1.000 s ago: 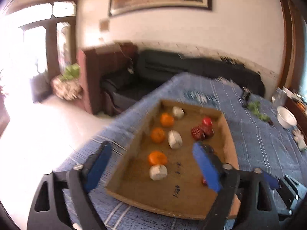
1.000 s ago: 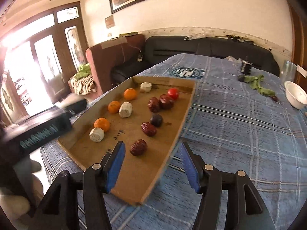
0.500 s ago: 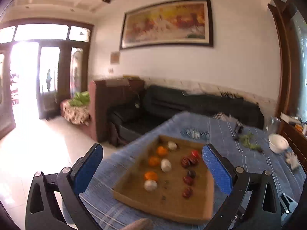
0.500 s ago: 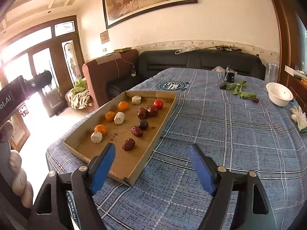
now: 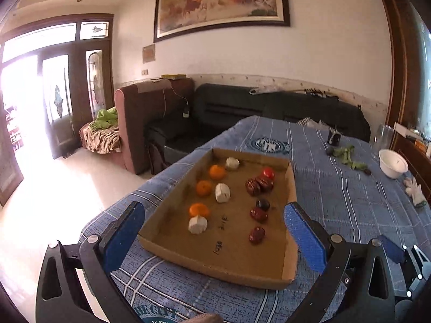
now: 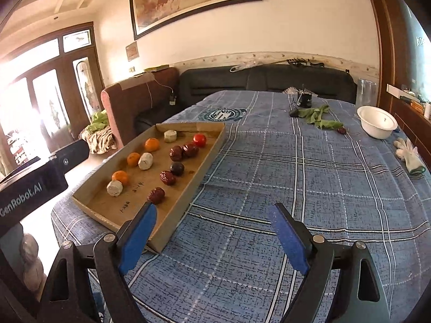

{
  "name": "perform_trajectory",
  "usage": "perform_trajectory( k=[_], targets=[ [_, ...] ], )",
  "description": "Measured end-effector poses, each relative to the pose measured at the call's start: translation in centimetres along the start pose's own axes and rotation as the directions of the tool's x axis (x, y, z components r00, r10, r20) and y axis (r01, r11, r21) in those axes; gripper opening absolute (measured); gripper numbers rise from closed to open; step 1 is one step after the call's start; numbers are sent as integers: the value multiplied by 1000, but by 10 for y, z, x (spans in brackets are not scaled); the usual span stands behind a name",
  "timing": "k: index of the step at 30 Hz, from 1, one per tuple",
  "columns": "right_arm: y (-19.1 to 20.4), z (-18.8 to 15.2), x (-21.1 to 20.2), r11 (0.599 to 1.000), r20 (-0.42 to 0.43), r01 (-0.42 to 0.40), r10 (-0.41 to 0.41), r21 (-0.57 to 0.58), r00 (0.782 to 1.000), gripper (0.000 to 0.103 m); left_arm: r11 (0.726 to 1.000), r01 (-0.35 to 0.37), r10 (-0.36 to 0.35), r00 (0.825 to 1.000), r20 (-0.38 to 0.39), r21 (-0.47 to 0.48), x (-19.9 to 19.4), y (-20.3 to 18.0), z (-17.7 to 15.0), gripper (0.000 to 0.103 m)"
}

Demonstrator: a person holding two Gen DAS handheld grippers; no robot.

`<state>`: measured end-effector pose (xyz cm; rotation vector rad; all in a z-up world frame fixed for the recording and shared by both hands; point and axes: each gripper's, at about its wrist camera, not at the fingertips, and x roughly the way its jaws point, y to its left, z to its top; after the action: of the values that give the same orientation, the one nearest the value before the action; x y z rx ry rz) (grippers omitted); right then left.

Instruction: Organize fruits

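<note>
a blue plaid tablecloth [image 6: 296, 177] carries a brown cardboard tray [image 6: 212, 145] of orange mandarins [image 6: 152, 144], dark red dates [image 6: 167, 177] and one red tomato [image 6: 199, 140], a white bowl [image 6: 377, 125] at two o'clock.

The tray [image 5: 292, 216] is matt brown cardboard on a woven blue plaid cloth [image 6: 296, 188]. The tomato [image 6: 199, 140] looks glossy, the dates [image 6: 167, 177] wrinkled. At the cloth's far right edge sits a smooth white bowl [image 6: 377, 125].

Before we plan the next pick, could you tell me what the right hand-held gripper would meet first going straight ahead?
Probably the bare blue tablecloth; the right hand-held gripper points just right of the cardboard tray.
</note>
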<state>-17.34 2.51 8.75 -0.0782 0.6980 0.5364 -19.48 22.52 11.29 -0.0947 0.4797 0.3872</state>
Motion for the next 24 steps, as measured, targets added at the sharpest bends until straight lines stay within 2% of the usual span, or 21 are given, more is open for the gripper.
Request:
perform_trajectory(
  k=[14, 24],
  targets=[
    [8, -4, 9, 993, -20, 89, -91, -72, 996, 90, 1000, -5, 8, 997, -77, 30, 17, -4, -10, 103],
    [8, -6, 15, 991, -41, 111, -114, -81, 993, 91, 999, -10, 15, 996, -89, 49, 18, -5, -13, 103]
  ],
)
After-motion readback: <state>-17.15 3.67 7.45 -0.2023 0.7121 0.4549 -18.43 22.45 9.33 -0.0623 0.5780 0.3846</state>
